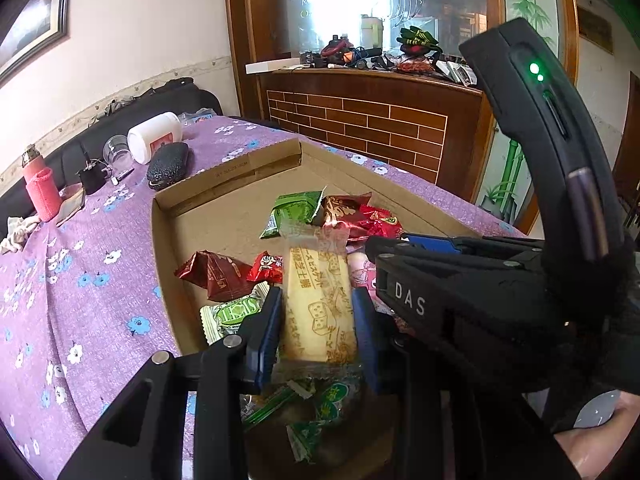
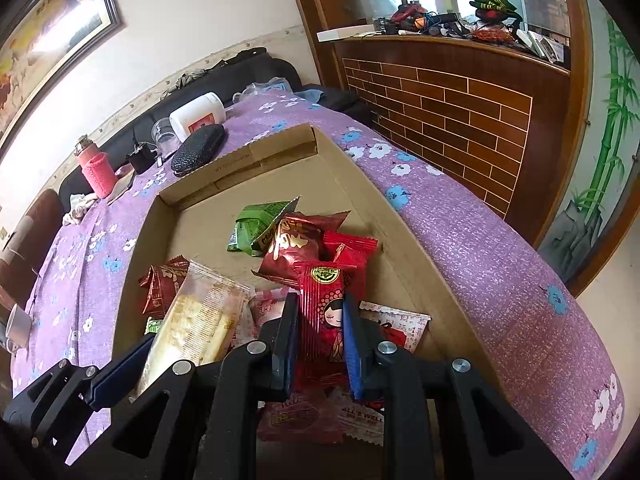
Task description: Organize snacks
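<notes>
Left tongs (image 1: 316, 320) gripping yellow cracker pack (image 1: 318, 304), right tongs (image 2: 318, 344) clamping red doll packet (image 2: 326, 312), "DAS" on housing, "ALL'S WELL" wrapper (image 2: 362, 420) below

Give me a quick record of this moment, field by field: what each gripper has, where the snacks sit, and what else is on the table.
left gripper: shut on the cream biscuit pack
right gripper: shut on the red doll-print packet
container: shallow cardboard box on the purple floral tablecloth
loose in box: green packet, dark red packets
far end of table: white jar on its side, black case, pink bottle
</notes>
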Action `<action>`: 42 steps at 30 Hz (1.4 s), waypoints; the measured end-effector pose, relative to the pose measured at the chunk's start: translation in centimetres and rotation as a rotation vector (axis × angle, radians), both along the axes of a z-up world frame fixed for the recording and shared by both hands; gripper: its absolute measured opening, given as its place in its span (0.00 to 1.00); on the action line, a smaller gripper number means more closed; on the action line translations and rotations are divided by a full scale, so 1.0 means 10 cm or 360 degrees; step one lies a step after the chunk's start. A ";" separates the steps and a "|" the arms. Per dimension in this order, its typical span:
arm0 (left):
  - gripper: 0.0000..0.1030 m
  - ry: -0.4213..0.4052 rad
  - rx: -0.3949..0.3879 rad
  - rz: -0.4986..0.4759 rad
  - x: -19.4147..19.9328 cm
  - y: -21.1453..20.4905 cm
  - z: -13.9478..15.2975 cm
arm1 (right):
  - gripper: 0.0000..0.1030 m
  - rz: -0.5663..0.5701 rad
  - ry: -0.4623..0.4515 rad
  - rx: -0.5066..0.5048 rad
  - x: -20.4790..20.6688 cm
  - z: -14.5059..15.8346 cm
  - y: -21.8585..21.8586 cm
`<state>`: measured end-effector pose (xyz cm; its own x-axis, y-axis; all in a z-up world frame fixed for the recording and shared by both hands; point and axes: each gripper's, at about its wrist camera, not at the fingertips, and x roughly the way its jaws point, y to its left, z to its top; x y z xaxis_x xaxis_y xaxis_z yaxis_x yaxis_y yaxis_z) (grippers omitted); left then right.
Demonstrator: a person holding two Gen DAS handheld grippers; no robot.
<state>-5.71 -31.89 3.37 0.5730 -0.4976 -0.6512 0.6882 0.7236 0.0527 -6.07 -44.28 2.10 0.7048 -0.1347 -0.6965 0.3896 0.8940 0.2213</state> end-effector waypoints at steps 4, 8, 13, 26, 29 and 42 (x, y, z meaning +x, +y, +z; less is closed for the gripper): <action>0.38 -0.0079 -0.0009 0.0016 -0.05 0.02 0.05 | 0.29 -0.0028 0.0014 0.0007 -0.01 0.00 -0.03; 0.46 -0.0105 -0.0009 0.0053 -0.02 0.04 0.06 | 0.39 -0.0068 -0.0013 -0.0061 -0.06 0.04 0.01; 0.56 -0.0090 0.0003 0.0071 0.01 0.06 0.07 | 0.71 -0.0098 -0.0091 -0.0095 -0.16 0.11 0.01; 0.93 -0.0173 0.0014 0.0202 -0.16 0.61 0.43 | 0.82 -0.0256 -0.0316 -0.0165 -0.47 0.28 0.01; 1.00 -0.0192 0.0013 0.0229 -0.19 0.84 0.45 | 0.83 -0.0277 -0.0272 -0.0230 -0.51 0.30 0.09; 1.00 -0.0216 -0.0052 0.0308 -0.18 1.07 0.42 | 0.90 -0.0365 -0.0249 -0.0249 -0.86 0.47 0.50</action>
<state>-7.49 -21.21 7.60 0.7410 -0.3894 -0.5471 0.5247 0.8442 0.1099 -14.72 -39.31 6.84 0.7404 -0.3994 -0.5406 0.5572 0.8145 0.1613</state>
